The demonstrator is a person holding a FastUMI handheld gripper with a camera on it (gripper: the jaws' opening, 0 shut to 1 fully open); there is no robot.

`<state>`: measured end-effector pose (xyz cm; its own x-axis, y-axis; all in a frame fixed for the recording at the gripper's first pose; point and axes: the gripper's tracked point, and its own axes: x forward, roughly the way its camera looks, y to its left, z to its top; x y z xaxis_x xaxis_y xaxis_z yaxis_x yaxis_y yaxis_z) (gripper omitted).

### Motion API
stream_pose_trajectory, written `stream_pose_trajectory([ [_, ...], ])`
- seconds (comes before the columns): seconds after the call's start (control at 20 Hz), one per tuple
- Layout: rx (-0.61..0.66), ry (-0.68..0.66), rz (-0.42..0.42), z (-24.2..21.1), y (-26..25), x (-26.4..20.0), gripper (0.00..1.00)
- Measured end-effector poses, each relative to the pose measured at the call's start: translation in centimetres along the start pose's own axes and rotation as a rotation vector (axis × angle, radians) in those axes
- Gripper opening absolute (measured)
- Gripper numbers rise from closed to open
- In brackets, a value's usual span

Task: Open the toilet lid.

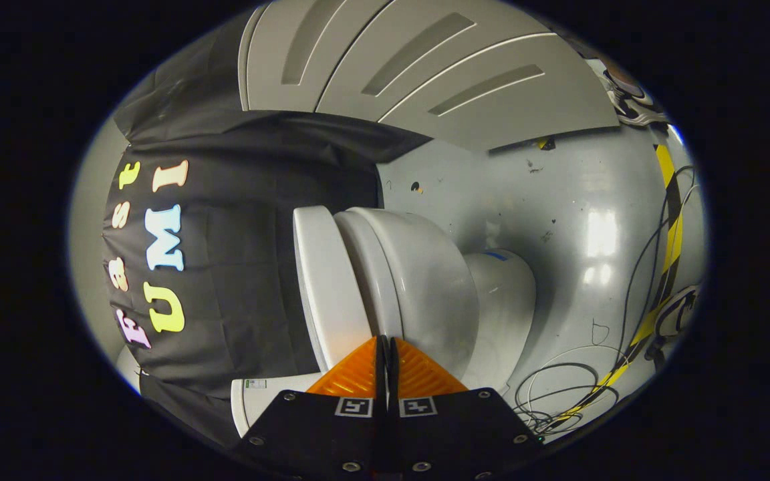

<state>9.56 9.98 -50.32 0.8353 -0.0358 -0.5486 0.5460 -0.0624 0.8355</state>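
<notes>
Gripper (386, 342), with its fingers pressed together and holding nothing, is pointing at the toilet lid (321, 280) lying flat on the bowl (418, 274) just ahead, and probably needs its tips working under the lid's free edge to lift it.

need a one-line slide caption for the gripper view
Gripper, fingers closed together and holding nothing, points at the toilet with the lid still down; cables lie on the floor beyond.
</notes>
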Motion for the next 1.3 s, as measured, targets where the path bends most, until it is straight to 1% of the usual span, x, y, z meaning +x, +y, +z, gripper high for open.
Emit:
stream_pose_trajectory([
  [0.1,-0.069,0.002,-0.016,-0.2,0.3,-0.1,0.00],
  [0.35,-0.139,0.012,-0.050,0.1,0.7,-0.3,0.00],
  [0.45,-0.175,-0.002,-0.072,0.1,1.2,-0.6,0.00],
  [0.55,-0.206,-0.024,-0.068,0.0,2.2,-1.3,0.00],
  [0.7,-0.212,-0.043,-0.056,-0.1,3.5,-2.1,0.00],
  [0.8,-0.233,-0.055,-0.088,-0.3,3.8,-2.3,0.00],
  [0.9,-0.293,-0.065,-0.113,-0.6,4.6,-2.6,0.00],
  [1.3,-0.380,-0.110,-0.086,-2.1,9.1,-5.1,0.00],
])
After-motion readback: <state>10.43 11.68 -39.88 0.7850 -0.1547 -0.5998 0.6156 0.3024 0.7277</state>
